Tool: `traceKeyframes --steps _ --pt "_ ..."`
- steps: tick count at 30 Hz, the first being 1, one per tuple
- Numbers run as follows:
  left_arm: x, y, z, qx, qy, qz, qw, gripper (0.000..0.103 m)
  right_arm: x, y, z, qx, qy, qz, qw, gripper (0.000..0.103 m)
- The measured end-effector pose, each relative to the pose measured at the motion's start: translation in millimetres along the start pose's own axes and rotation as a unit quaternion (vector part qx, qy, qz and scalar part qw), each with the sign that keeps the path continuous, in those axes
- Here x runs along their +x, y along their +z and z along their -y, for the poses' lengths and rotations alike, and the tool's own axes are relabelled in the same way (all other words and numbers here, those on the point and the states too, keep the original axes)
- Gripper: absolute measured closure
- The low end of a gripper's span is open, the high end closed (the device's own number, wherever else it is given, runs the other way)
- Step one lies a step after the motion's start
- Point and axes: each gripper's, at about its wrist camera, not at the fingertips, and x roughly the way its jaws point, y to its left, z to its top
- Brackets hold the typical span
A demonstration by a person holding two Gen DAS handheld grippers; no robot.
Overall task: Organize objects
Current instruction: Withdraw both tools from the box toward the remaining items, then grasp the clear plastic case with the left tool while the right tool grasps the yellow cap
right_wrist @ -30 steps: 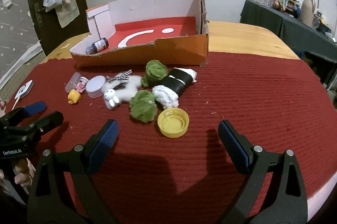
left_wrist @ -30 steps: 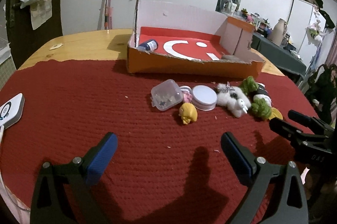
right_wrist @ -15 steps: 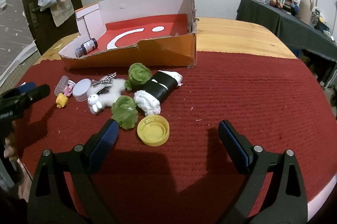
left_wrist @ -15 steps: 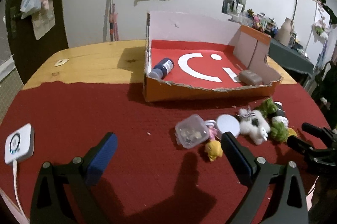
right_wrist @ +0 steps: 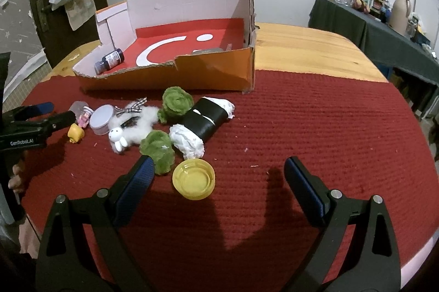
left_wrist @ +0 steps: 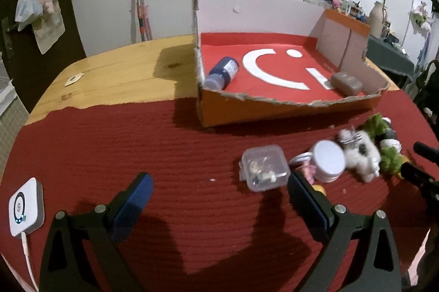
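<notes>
Both tools are matte black plastic frames with triangular cut-outs in each arm; the left gripper (left_wrist: 219,196) carries dark blue, finely ribbed pads (left_wrist: 134,198) on its jaws, and a silver screw head sits at each joint; the right gripper (right_wrist: 216,179) is built the same, with blue textured pads (right_wrist: 137,182) and paired silver screws; seen from the right wrist camera, the left tool's black body bears white lettering, "GenRobot.AI"; bare fingertips (right_wrist: 15,179) show beneath it.
</notes>
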Motion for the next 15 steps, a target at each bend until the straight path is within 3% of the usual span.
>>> traceKeyframes --steps 10,13,15 --pt "4 6 7 0.027 -0.006 0.001 0.9996 0.005 1 -3 -5 -0.025 0.004 0.003 1.000 0.007" --pt "7 8 13 0.037 -0.007 -0.001 0.9993 0.010 3 -6 -7 -0.034 0.002 0.003 0.999 0.009" --pt "9 10 13 0.037 -0.011 -0.002 0.9993 0.019 3 -7 -7 -0.034 0.007 0.002 0.999 0.015"
